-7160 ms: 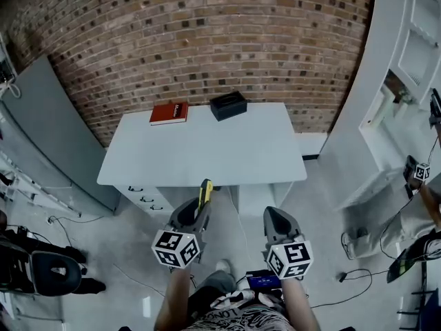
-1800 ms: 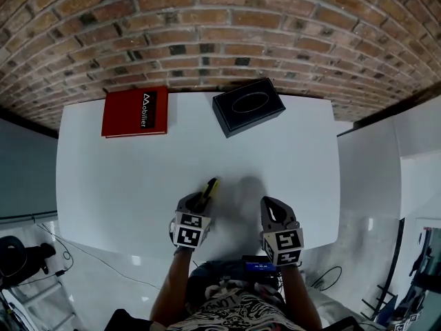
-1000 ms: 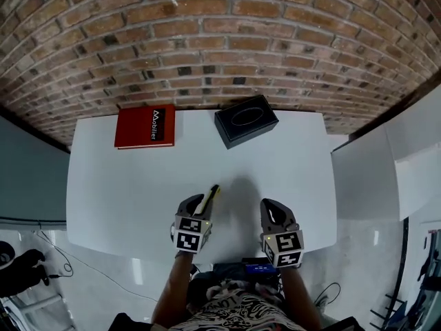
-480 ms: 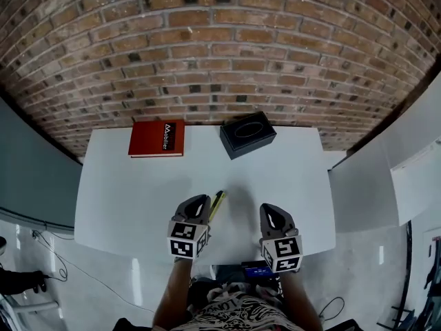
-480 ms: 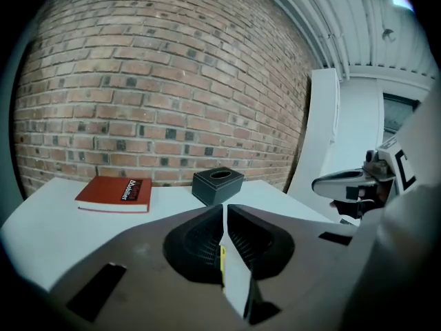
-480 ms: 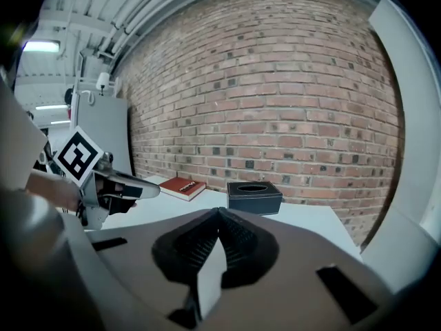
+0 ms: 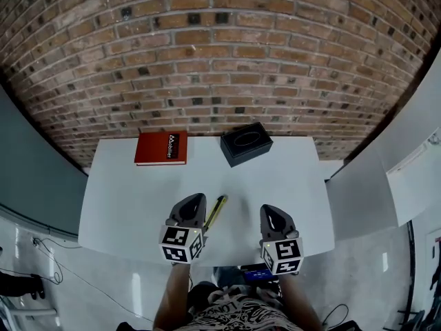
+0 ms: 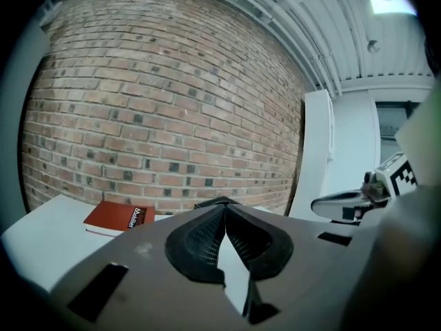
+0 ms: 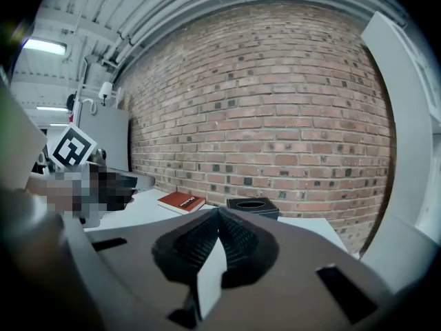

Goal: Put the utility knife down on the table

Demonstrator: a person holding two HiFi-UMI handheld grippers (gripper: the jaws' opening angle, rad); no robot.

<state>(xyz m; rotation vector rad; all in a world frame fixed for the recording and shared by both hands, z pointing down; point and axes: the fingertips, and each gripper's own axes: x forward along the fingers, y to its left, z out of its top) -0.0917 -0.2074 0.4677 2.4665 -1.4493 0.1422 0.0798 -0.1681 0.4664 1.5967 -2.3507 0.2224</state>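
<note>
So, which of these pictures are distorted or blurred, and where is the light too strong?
Head view: the brick wall bows into an arc, the white table is evenly lit and sharp. Left gripper view: strong fisheye, dark corners, the ceiling lamp is blown out. Right gripper view: the same fisheye, a glaring lamp at upper left, the wall sharp.

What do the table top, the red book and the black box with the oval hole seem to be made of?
The table has a smooth white top with no grain, so it is likely laminate or painted board. The red book has a flat matte red cover with pale print, probably card or cloth over board. The black box is matte black with crisp edges; it could be plastic or card, and the look does not settle it.
</note>
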